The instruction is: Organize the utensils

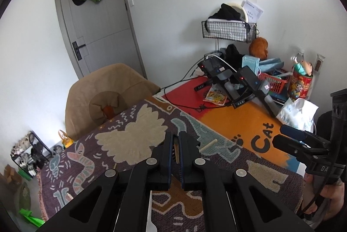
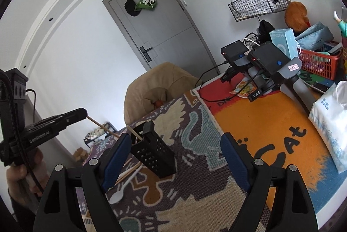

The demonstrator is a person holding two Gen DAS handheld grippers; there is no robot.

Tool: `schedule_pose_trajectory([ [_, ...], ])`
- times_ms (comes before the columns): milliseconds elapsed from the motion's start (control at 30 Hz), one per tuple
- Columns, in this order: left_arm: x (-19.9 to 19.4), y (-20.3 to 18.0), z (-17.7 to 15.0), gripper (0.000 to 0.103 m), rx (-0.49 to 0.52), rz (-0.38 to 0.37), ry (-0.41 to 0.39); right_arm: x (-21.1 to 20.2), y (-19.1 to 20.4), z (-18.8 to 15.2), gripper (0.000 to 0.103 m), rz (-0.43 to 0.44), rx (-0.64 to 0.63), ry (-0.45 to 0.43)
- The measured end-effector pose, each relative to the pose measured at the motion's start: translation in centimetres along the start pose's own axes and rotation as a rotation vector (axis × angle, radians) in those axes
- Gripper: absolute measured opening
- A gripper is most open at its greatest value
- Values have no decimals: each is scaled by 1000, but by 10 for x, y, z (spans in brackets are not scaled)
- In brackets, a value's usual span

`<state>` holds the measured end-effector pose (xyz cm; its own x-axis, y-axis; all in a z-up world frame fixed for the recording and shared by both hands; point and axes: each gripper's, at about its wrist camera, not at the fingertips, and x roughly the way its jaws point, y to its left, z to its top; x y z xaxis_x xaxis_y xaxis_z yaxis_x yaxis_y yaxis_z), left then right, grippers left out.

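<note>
Seemingly, left wrist view: left gripper (image 1: 176, 140) pinching a wooden chopstick (image 1: 208, 144), stick running crosswise toward centre right.

Right wrist view: right gripper (image 2: 175, 145) spread, empty; chopstick slanting down from mid-left toward black perforated holder (image 2: 154, 150) at centre; white spoon (image 2: 121, 190) lower left.

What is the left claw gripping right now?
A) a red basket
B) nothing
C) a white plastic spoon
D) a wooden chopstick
D: the left claw is closed on a wooden chopstick slanting down toward the black perforated holder; the white spoon lies on the cloth.
</note>
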<state>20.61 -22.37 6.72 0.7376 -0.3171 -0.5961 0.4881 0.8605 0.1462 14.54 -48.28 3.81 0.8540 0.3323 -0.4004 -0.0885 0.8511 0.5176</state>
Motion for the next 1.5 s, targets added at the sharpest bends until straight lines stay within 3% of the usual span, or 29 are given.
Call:
schedule_pose_trajectory([
  [33, 0, 0, -1, 11, -8, -8, 4, 1, 1, -1, 84, 5, -3, 3],
  [67, -1, 1, -2, 24, -20, -13, 7, 2, 2, -2, 84, 6, -9, 6],
  [100, -2, 2, -2, 47, -33, -16, 6, 3, 4, -3, 84, 7, -12, 10],
  [167, -11, 4, -5, 79, -54, -13, -26, 6, 8, -5, 84, 17, -16, 21],
  [200, -17, 5, -8, 87, -58, -4, -50, 7, 9, -7, 84, 19, -18, 25],
  [367, -34, 15, -21, 89, -77, 36, -66, 15, 22, -13, 84, 40, -41, 54],
  [500, -44, 34, -39, 91, -152, 35, -73, 18, 35, -19, 103, 39, -66, 73],
  [667, -62, 58, -66, 102, -254, 72, -110, 21, 52, -24, 103, 41, -94, 90],
  [833, -77, 72, -92, 102, -303, 82, -124, 23, 68, -29, 103, 22, -124, 99],
  [1233, -95, 106, -149, 102, -406, 109, -111, 29, 106, -51, 103, 74, -208, 124],
  [1500, -90, 126, -183, 99, -473, 114, -81, 46, 125, -74, 103, 92, -258, 195],
])
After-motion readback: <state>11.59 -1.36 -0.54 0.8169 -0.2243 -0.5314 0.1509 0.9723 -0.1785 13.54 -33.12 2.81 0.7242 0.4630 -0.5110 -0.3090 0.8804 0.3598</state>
